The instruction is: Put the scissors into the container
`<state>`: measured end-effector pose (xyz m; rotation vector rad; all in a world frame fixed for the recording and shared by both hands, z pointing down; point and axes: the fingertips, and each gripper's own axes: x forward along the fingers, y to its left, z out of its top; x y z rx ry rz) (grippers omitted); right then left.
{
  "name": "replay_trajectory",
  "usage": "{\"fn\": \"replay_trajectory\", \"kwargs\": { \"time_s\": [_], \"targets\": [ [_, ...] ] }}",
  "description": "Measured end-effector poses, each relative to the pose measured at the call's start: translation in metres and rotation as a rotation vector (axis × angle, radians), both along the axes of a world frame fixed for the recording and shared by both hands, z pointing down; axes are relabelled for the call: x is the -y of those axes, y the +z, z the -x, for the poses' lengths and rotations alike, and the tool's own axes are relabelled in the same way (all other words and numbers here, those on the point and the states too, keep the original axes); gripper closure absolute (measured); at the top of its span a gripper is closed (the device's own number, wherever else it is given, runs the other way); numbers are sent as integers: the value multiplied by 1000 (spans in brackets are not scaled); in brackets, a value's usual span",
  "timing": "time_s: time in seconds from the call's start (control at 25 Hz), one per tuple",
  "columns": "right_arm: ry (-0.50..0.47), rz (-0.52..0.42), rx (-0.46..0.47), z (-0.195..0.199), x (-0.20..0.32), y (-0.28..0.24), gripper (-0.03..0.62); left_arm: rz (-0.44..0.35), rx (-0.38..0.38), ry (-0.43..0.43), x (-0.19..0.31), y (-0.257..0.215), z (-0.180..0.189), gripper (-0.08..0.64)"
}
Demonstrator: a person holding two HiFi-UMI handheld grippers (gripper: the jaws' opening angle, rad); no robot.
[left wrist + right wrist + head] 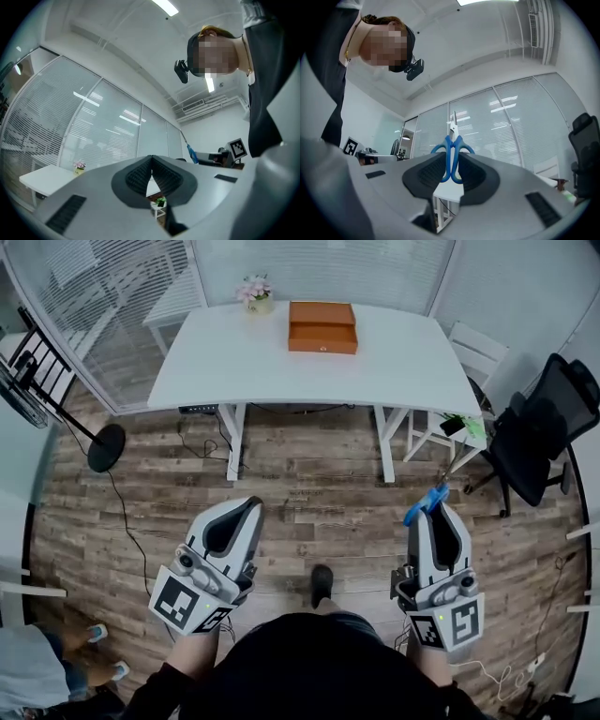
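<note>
Right tongs (pixel 452 161) grip blue scissors (pixel 454 140) at the handles, blades sticking out forward along the jaws. Left tongs (pixel 246 506) closed, empty. Orange container (pixel 322 326) on desk (pixel 403 371), top centre, well apart, up-left of scissors.

We are in an office: a white desk (pixel 281 371) stands against glazed partition walls (pixel 103 296) hung with blinds, and a black swivel chair (pixel 548 423) sits off its right end. Overhead we see strip lights (pixel 165 6); underfoot, wood-look flooring (pixel 309 484) and a pedestal fan (pixel 23 381).
</note>
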<state>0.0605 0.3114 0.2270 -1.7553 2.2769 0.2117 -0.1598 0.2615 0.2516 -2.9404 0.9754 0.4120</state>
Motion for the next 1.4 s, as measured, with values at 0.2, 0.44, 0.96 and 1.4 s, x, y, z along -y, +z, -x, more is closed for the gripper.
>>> {"fn": "replay_trajectory", "kwargs": {
  "time_s": [0.2,0.44,0.96,1.4],
  "targets": [
    [-21,-3,1,-22,29,-3,505,-6,5,-18,24,-4,-21,548],
    [-43,-16,6,-50,58,-4,505,-21,0,-38,50,-8,-47,548],
    [-89,3,40,-78,102,10,505,-12,-18,-57,80,-9,-83,548],
    [-70,-5,28,-75,113,3,505,-10,4,-70,98,-4,-73,548]
  ]
}}
